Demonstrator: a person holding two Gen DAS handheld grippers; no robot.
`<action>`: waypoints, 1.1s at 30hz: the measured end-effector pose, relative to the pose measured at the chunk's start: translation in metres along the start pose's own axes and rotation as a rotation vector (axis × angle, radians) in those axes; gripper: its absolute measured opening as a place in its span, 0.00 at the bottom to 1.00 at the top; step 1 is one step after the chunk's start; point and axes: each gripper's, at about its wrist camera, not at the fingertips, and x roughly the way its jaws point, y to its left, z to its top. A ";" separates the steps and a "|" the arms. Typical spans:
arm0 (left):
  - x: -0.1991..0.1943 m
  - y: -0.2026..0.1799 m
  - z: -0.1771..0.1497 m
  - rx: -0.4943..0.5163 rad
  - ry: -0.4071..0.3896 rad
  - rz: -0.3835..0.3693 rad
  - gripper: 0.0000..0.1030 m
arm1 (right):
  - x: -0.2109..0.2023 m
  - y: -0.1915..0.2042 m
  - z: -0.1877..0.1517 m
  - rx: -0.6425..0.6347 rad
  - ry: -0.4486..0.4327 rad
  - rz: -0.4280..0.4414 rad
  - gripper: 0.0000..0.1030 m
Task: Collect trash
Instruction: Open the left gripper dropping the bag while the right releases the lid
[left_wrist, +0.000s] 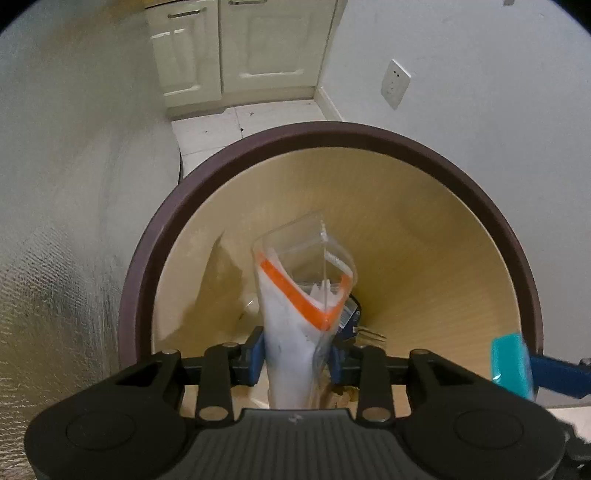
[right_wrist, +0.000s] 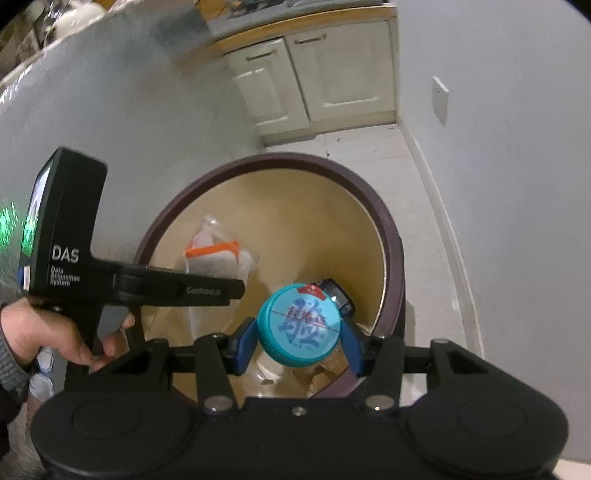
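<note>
A round bin with a dark brown rim and a beige inside stands right below both grippers. My left gripper points down into it, its blue pads against a clear plastic bag with an orange stripe and white contents. The right wrist view shows that bag hanging inside the bin's rim. My right gripper is shut on a round teal cap with blue characters, held over the bin's right half. The cap also shows at the right edge of the left wrist view. A dark packet lies at the bin's bottom.
A silver foil-covered surface stands close to the bin's left side. Cream cabinets stand behind it across a strip of tiled floor. On the right is a grey wall with a socket. A person's hand holds the left gripper's handle.
</note>
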 end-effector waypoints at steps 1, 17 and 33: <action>0.000 0.000 0.000 -0.003 0.001 -0.009 0.38 | 0.003 0.002 0.000 -0.012 0.007 -0.004 0.49; -0.016 -0.014 0.011 0.010 -0.033 0.022 0.75 | 0.017 0.004 -0.002 -0.058 0.065 0.005 0.49; -0.049 -0.016 0.001 -0.026 -0.047 0.044 0.91 | -0.001 0.008 -0.007 -0.104 0.058 -0.005 0.67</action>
